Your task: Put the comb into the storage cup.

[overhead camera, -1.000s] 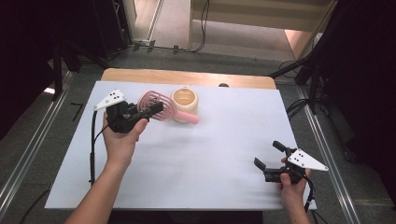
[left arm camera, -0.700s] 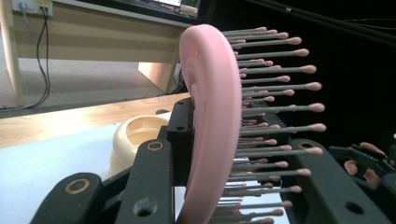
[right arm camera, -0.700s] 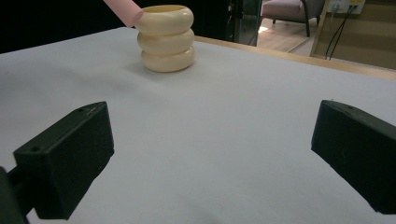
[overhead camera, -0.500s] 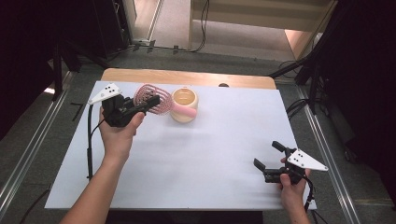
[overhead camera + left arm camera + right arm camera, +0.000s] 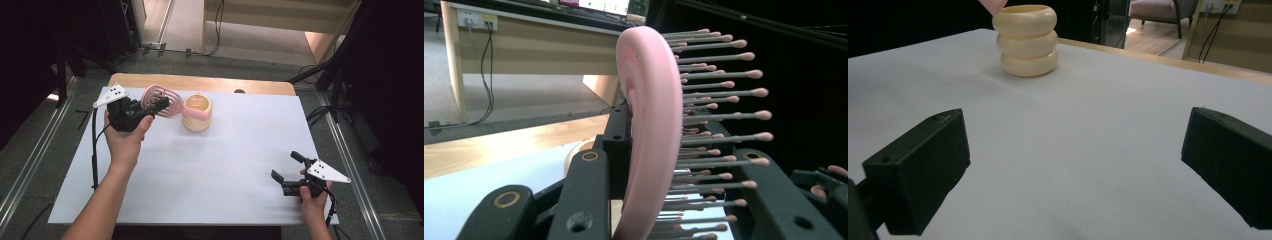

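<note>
My left gripper (image 5: 156,106) is shut on the head of a pink hairbrush (image 5: 159,99) at the back left of the table. In the left gripper view the brush head (image 5: 646,125) stands on edge between the black jaws, bristles pointing right. The brush's pink handle (image 5: 195,114) reaches across the mouth of a cream ribbed cup (image 5: 197,120); whether it touches the cup I cannot tell. My right gripper (image 5: 285,166) is held open and holds nothing near the front right, low over the white sheet. In the right gripper view (image 5: 1073,165) the cup (image 5: 1028,42) stands far ahead.
A white sheet (image 5: 225,165) covers the table, with a strip of wood (image 5: 200,82) showing along the far edge. A black cable (image 5: 94,150) hangs from the left gripper down the left side. Dark stands and floor rails surround the table.
The left hand has drawn the brush a little left and toward the far edge, and the handle end has come up from beside the cup to over its mouth. The right hand stayed still.
</note>
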A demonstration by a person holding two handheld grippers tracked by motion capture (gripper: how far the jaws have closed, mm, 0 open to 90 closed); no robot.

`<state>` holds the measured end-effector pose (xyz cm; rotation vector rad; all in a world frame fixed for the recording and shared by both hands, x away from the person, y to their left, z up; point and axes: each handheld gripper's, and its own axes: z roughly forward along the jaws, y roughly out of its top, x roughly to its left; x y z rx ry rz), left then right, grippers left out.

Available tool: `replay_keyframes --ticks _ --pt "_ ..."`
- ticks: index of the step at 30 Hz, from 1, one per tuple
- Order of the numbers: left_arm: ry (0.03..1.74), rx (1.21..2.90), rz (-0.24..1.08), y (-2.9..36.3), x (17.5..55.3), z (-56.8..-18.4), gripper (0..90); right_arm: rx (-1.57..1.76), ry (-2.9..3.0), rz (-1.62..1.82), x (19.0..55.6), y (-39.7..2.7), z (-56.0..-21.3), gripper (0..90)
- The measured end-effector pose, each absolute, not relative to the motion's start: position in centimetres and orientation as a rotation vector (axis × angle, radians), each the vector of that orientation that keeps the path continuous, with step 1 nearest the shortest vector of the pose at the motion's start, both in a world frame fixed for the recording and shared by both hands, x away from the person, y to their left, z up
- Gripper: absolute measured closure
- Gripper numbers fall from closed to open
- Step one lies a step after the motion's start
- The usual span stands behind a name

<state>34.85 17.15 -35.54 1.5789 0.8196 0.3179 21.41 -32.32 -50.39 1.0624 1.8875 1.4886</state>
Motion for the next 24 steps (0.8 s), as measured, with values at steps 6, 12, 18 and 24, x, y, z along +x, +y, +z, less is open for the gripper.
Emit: replay_keyframes --ticks 6,12,18,24 --pt "0.83 1.575 0.331 17.3 35.2 -35.4 66.2 1.061 1.89 1.493 21.4 -32.3 -50.4 0.0" --pt "0.836 1.567 0.335 17.3 35.5 -35.4 66.2 1.059 1.892 1.494 21.4 -32.3 -50.5 0.0" --pt "0.858 1.564 0.345 17.4 36.1 -35.5 66.2 1.057 1.893 1.498 21.4 -32.3 -50.5 0.0" --pt "0.872 1.554 0.353 17.4 36.6 -35.7 66.2 1.061 1.894 1.497 21.4 -32.3 -50.5 0.0"
